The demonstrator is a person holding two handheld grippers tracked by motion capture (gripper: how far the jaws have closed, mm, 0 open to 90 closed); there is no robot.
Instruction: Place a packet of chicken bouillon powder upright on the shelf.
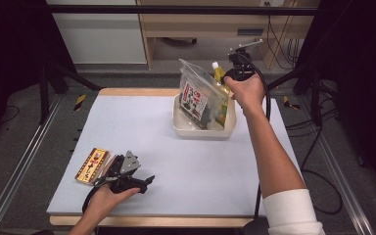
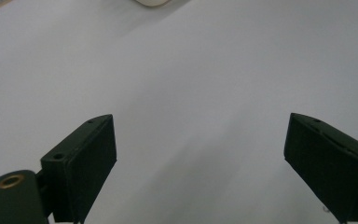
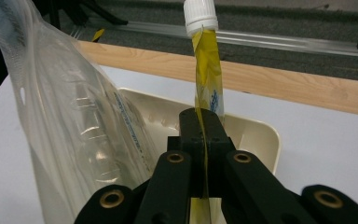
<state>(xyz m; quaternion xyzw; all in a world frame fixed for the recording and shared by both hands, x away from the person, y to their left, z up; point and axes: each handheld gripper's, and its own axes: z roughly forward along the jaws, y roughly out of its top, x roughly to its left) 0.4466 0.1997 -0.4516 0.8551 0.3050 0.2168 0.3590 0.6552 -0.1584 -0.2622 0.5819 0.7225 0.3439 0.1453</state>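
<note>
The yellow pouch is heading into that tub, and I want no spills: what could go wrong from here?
The right gripper pinches only the yellow pouch's thin edge, so it may slip. The clear bag leans in the white tub, so the pouch could snag it or tip it out.

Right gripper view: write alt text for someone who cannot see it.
The right tool is clamped shut on a thin yellow pouch with a white cap, above a cream tray. A clear plastic bag stands at left.
</note>
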